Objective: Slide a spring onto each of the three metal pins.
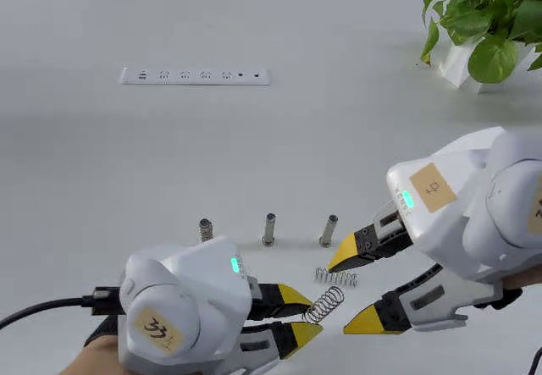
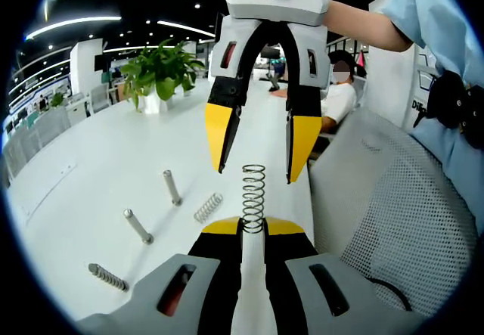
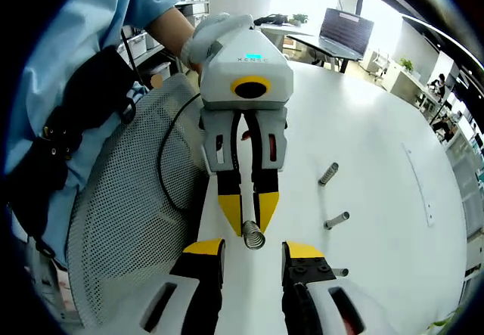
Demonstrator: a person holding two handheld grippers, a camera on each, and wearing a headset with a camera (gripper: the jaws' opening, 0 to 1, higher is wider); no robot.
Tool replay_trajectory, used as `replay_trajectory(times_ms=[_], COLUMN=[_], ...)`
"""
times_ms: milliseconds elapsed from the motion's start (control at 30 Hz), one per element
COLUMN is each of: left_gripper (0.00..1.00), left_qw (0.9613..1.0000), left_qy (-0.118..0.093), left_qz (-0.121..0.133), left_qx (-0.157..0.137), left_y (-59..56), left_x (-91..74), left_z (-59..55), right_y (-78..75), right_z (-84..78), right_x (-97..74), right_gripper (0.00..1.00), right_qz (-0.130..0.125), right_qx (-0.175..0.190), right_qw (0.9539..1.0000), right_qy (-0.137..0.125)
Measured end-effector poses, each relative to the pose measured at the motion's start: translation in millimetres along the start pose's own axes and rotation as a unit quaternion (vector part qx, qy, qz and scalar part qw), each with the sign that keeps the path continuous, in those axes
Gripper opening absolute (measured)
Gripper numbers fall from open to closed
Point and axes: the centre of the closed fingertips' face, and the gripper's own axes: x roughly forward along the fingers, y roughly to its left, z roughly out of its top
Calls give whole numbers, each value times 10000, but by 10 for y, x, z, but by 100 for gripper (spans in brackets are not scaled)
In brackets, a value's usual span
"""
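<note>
Nearest my headset feed, the white-shelled left gripper (image 1: 312, 314) has its yellow-tipped jaws pinched narrow on a thin coiled steel-wire spring (image 1: 326, 304). It grips the spring at 1 end, so the coils stick out past the tips. Facing it, the right gripper (image 1: 339, 300) stands with its jaws spread wide. The spring's free end sits level with those tips and touches neither, as far as I can tell. Just beyond, a second loose spring (image 1: 336, 277) lies flat on the pale matte tabletop (image 1: 127, 163). Behind it 3 short round metal pins stand upright in a row. The left pin (image 1: 205, 229) wears a spring, while the middle pin (image 1: 269, 228) and right pin (image 1: 329, 230) are bare and smooth. Far right, a white pot (image 1: 457, 62) holds a leafy green plant (image 1: 487, 11). A flat white power strip (image 1: 195, 76) lies far back.
</note>
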Motion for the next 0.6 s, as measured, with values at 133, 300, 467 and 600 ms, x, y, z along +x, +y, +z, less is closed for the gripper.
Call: replay_trajectory(times_ms=[133,300,467,600], left_gripper=[6,7,7,6], left_qw=[10000,9997,9994,9991], left_qy=[-38,-214,-319,-388], left_qz=[17,118,160,166], left_qx=[4,6,21,5], left_y=[-3,11,5,-2], left_x=[-6,-16,-20,-22], left_z=[21,87,129,151], right_y=[-10,-3,-11,-2], right_z=[53,65,45,54], right_x=[15,37,55,66], right_gripper=[23,19,15,13], right_qz=[125,286,377,447], right_qx=[-105,-210,-291,-302], right_qw=[9999,9993,9986,9983], right_qy=[21,123,229,237])
